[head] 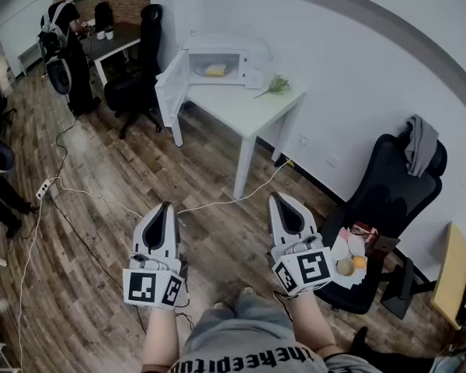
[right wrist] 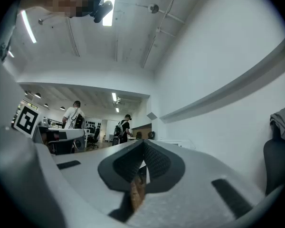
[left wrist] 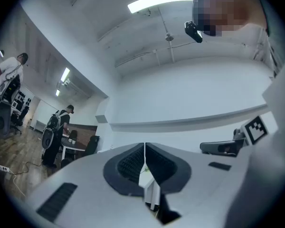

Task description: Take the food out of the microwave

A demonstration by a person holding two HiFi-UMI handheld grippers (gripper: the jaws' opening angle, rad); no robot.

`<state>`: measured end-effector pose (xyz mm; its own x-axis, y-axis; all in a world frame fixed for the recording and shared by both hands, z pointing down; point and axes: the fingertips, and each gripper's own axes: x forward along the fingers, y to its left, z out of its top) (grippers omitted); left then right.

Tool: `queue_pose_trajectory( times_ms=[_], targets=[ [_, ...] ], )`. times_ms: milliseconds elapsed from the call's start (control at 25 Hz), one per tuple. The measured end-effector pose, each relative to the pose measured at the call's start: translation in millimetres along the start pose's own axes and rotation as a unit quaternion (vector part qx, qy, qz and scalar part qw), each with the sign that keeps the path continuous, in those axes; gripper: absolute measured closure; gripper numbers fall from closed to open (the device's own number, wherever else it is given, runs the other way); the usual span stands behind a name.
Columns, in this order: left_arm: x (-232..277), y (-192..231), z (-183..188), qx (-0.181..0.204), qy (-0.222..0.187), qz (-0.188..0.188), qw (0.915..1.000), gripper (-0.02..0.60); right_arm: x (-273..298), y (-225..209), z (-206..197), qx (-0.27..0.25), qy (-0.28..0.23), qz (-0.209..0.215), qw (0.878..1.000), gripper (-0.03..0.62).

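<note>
As the microwave door [head: 172, 85] stands open, it overhangs the table [head: 245, 109].

Food [head: 215, 70] inside microwave [head: 255, 67] on table [head: 241, 106]; plant [head: 277, 84], probably, beside microwave; chair [head: 388, 189] right.

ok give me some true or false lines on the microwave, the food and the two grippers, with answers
1. The microwave has its door swung open. True.
2. The yellow food is out on the table. False: it is inside the microwave.
3. The left gripper and the right gripper both have their jaws together with nothing between them. True.
4. The right gripper is touching the microwave. False: both grippers are held well short of the table, over the wooden floor.
5. A green sprig sits on the table to the right of the microwave. True.
</note>
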<state>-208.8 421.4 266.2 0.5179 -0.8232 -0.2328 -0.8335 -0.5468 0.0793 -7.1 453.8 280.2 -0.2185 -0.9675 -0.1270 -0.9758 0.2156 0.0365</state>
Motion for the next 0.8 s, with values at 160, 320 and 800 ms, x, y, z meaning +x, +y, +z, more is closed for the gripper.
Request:
queue_pose_trajectory(
  times_ms=[160, 320, 800],
  targets=[
    [1, 3, 0, 0.0, 0.0, -0.001, 1.0, 0.571, 2, 1, 1, -0.001, -0.002, -0.003, 1.0, 0.589],
    [3, 6, 2, 0.001, -0.001, -0.003, 1.0, 0.571, 4, 3, 1, -0.001, -0.002, -0.005, 1.0, 0.589],
    [5, 19, 2, -0.001, -0.003, -0.009, 1.0, 0.571, 13, 9, -2, 0.0, -0.001, -0.013, 1.0, 0.589]
  ],
)
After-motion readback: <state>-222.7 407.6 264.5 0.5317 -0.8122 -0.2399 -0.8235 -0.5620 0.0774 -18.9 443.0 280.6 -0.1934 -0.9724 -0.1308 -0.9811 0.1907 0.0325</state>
